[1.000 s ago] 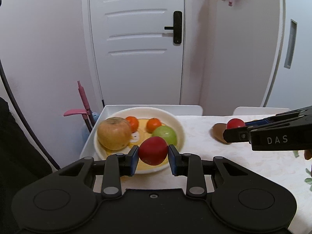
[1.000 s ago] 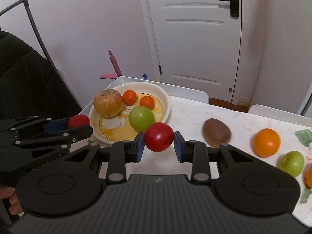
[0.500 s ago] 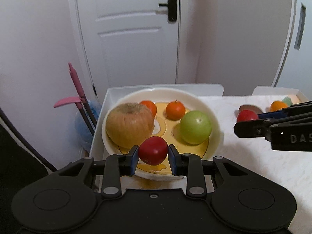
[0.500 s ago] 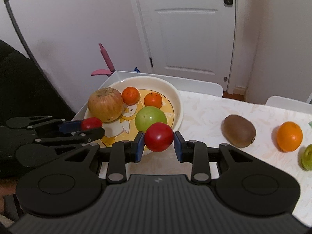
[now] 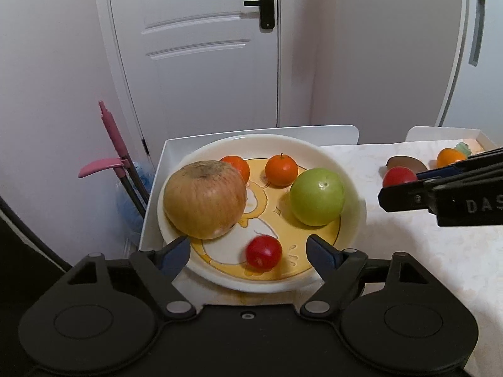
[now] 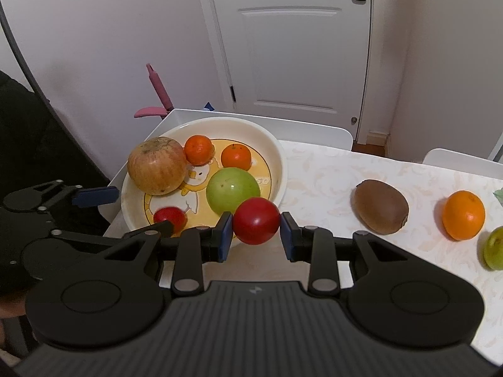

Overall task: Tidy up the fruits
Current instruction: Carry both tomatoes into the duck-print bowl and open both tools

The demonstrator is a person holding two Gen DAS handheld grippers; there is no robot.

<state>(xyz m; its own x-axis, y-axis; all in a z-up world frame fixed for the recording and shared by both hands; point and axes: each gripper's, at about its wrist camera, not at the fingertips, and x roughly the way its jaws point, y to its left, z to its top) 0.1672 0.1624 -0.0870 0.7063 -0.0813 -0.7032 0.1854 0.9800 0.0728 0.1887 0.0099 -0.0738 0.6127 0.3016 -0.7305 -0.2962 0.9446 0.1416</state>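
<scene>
Your left gripper (image 5: pixel 248 251) is hanging spread wide over the near rim of the glossy cream bowl (image 5: pixel 352 188) at the table's (image 6: pixel 330 176) left end, which is holding a small red tomato (image 5: pixel 263 253), slightly blurred, a big russet apple (image 5: pixel 206 199), a smooth green apple (image 5: pixel 317 196) and two little mandarins (image 5: pixel 281 169). Your right gripper (image 6: pixel 256 231) is pinching a second round red tomato (image 6: pixel 256 220) just short of the bowl's right rim. Along the patterned tabletop a fuzzy kiwi (image 6: pixel 380 206) and an orange (image 6: pixel 463 215) are lying, and a green fruit (image 6: pixel 494 248) is being cut off at the right edge.
</scene>
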